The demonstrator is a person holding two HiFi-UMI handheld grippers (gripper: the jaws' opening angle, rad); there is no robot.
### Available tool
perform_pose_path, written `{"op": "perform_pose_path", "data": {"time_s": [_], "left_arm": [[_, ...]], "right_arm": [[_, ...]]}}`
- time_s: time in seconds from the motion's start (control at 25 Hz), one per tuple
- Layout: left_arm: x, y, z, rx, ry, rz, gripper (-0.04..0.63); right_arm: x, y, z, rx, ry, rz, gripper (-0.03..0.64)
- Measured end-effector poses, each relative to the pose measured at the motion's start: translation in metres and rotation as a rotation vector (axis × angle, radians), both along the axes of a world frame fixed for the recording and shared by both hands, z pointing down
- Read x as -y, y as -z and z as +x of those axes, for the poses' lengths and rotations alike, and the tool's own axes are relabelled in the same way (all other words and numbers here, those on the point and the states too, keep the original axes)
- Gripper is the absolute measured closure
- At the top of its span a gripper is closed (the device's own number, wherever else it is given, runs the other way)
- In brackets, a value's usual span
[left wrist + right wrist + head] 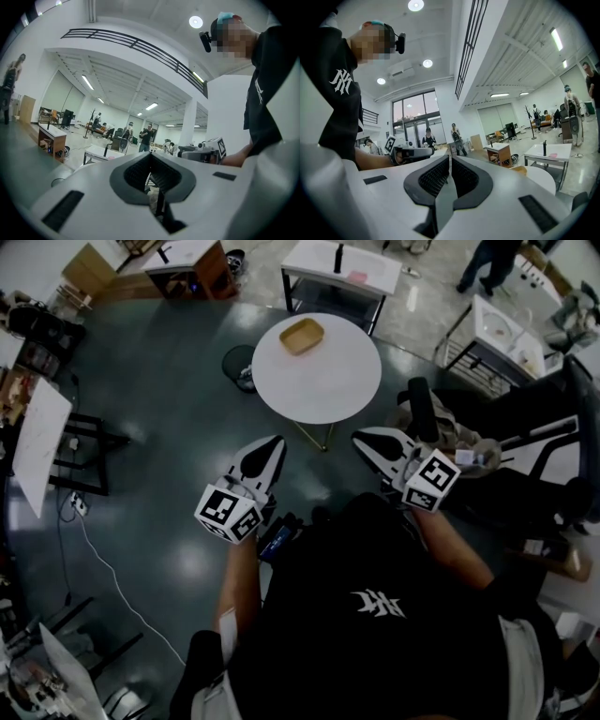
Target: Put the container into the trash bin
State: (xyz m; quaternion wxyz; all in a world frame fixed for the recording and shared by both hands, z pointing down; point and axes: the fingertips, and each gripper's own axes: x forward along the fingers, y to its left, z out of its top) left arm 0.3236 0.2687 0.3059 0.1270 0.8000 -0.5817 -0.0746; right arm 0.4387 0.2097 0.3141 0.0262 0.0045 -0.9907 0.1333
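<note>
A shallow tan container [302,336] sits on the far part of a round white table [319,381] ahead of me. Its tan edge [518,169] also shows in the right gripper view, past the jaws to the right. A dark round bin-like thing [239,367] stands on the floor at the table's left. My left gripper [264,456] [151,157] and right gripper [367,440] [449,159] are held level side by side, short of the table's near edge. Both are shut with nothing between the jaws.
White rectangular tables [339,268] and a wooden desk [187,263] stand beyond the round table. A black chair frame [525,427] is close on the right, a white board [37,442] and a floor cable [112,577] on the left. People stand far off.
</note>
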Motion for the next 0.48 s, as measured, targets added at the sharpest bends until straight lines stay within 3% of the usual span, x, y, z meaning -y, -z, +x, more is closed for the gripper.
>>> {"op": "perform_pose_path", "data": {"time_s": [0.48], "left_arm": [[0.060, -0.008, -0.019, 0.005, -0.015, -0.041, 0.592]], "right_arm": [[0.068, -0.003, -0.023, 0.011, -0.005, 0.003, 0.574]]}}
